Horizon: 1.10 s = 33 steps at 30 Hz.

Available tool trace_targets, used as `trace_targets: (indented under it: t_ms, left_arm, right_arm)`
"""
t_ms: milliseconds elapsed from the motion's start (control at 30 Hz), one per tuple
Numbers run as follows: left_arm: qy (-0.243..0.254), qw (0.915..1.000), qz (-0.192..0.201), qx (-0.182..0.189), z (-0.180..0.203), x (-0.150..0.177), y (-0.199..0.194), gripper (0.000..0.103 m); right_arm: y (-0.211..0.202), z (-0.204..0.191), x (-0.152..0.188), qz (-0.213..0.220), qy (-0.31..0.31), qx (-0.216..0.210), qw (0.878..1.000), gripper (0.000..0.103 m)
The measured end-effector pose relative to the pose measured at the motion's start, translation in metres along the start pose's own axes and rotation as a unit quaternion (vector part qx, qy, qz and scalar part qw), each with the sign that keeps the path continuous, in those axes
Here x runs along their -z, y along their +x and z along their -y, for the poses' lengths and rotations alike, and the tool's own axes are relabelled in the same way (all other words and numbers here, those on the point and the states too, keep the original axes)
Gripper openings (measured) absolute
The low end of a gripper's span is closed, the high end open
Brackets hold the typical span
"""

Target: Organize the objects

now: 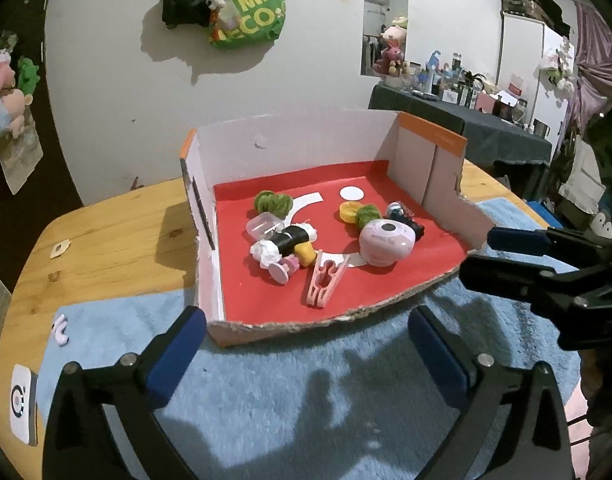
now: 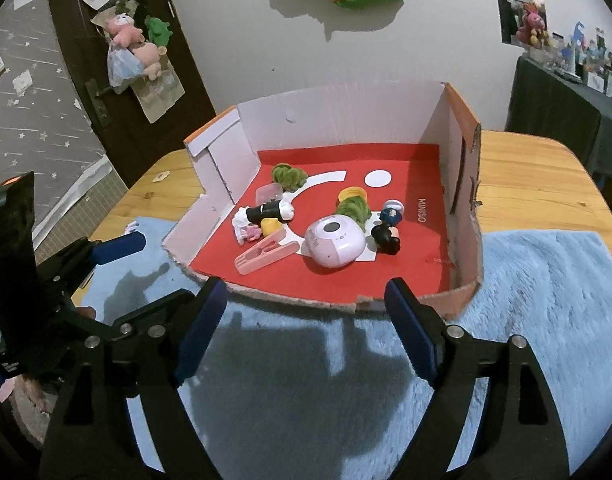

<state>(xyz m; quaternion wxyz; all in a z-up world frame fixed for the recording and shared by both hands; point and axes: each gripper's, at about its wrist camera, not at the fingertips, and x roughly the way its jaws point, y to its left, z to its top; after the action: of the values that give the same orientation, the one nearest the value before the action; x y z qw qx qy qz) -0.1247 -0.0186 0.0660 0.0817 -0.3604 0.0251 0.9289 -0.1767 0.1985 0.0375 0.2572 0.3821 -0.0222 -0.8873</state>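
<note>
A cut-open cardboard box (image 1: 290,148) with a red floor stands on the table. In it lie a pink clothespin (image 1: 324,280), a round pink device (image 1: 384,242), two green pom-poms (image 1: 272,202), a yellow cap (image 1: 350,211), a clear case (image 1: 264,226), a black-and-white figure (image 1: 288,242) and a small dark figurine (image 1: 404,218). My left gripper (image 1: 306,332) hovers open over the mat before the box's torn front edge, nothing between its fingers. My right gripper (image 2: 306,300) is open too, empty, just in front of that edge, facing the pink device (image 2: 334,246).
A blue fluffy mat (image 1: 306,400) covers the near part of the wooden table (image 1: 118,232). A small white piece (image 1: 60,330) lies on the mat's left end, a white device (image 1: 22,404) at the table's left edge. A green bag (image 1: 252,12) hangs on the wall.
</note>
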Motion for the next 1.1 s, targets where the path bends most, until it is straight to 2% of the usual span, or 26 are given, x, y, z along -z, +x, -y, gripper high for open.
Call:
trace_targets:
  t_ms: [200,433,867,1100]
  left_arm:
    - [-0.012,0.9999,-0.009,-0.004,-0.002,0.011,-0.004,0.103]
    - [-0.026,0.9993,-0.018,-0.02,-0.002,0.031,-0.005,0.103]
    - [-0.058,0.9963,-0.047,-0.042,0.003,0.074,-0.002,0.103]
    - [-0.065,0.9951,-0.047,-0.057,0.005,0.089,0.0,0.103]
  right_arm:
    - [-0.011,0.0,0.009,0.007,0.009,0.002,1.0,0.082]
    - [-0.017,-0.002,0.028,0.014,0.008,0.024,1.0,0.082]
    - [-0.008,-0.006,0.079,-0.016,0.018,0.035,0.999,0.082]
    - [-0.005,-0.006,0.093,-0.02,0.021,0.039,0.999,0.082]
